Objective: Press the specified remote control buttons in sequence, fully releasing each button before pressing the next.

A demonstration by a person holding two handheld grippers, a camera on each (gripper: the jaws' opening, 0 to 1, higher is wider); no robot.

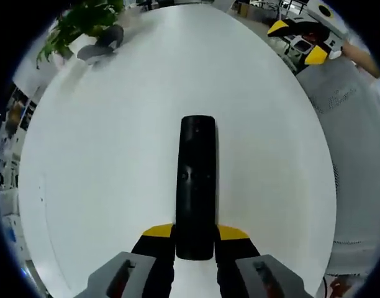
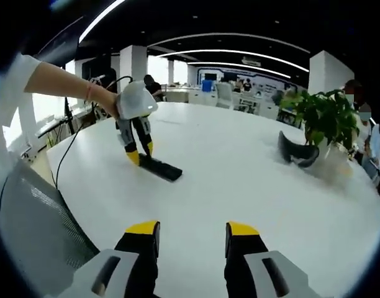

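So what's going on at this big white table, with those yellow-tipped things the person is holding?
A person holds a claw in each hand. The left claw is closed on the near end of a black remote that lies flat on the white table; from the right gripper view you can see a hand steering it. The right claw hangs open above the table, well short of the remote, touching nothing. No button is being pressed at this moment. A potted plant stands at the table's far side.

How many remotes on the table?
1. The black remote lies flat on the white table, its near end between the left gripper's jaws; the right gripper view shows the same one.
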